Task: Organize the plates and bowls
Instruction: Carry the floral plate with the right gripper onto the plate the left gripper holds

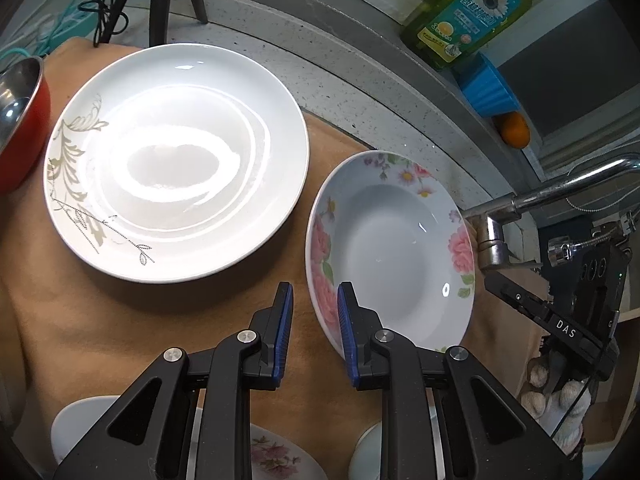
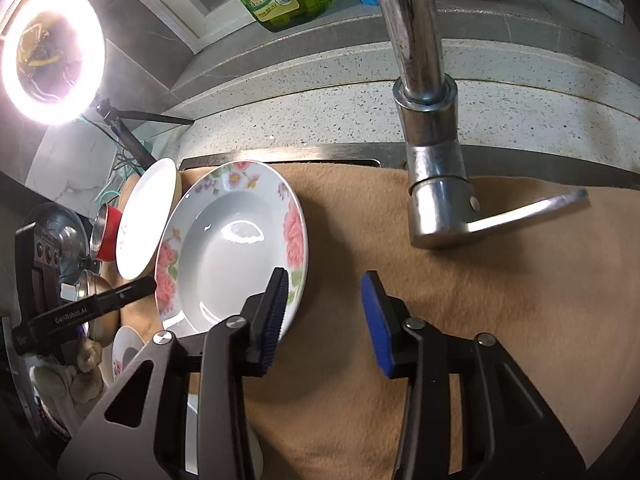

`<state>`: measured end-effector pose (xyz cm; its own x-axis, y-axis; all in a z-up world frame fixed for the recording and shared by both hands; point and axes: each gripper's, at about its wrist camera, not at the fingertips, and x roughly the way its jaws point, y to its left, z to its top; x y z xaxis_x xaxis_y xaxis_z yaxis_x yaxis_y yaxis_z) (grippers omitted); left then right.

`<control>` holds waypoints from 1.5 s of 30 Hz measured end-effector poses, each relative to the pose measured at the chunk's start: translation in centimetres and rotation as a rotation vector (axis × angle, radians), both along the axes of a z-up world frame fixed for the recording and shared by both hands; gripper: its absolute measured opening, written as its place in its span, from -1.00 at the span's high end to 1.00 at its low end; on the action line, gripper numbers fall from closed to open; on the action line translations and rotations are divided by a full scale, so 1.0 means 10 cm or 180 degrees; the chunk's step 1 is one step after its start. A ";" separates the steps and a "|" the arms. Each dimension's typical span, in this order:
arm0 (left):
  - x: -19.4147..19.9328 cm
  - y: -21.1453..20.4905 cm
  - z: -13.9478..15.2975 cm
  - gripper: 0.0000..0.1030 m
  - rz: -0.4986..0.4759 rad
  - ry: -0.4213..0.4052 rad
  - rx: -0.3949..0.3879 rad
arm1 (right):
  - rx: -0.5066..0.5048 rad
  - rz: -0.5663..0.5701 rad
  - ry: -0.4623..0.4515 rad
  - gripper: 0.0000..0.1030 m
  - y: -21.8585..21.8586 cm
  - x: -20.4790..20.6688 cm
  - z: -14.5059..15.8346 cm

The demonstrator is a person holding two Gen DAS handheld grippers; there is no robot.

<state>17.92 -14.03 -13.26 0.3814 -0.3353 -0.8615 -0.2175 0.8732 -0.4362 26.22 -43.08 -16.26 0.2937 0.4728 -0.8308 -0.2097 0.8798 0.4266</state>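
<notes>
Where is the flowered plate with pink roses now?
The flowered plate lies on the tan cloth, right of the big white plate and left of the faucet.

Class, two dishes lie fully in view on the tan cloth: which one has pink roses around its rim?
The smaller, deeper floral dish, nearer the faucet. The larger white plate carries only a pale grey-gold leaf spray on one side.

On the cloth (image 1: 168, 320) the large plate (image 1: 180, 160) lies left, the flowered bowl (image 1: 392, 252) just right of it; faucet (image 2: 432, 152) right, beyond the bowl; metal bowl (image 1: 20, 120) far left.
</notes>
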 end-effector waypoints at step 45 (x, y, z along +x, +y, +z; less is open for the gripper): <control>0.10 -0.01 0.09 0.82 -0.0150 -0.0173 0.0061 | -0.0010 0.0023 -0.0031 0.80 0.21 0.14 0.01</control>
<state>18.94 -14.16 -12.32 0.4118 -0.3377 -0.8464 -0.1523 0.8902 -0.4293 27.59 -40.98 -16.20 0.2983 0.4724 -0.8294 -0.2203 0.8795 0.4218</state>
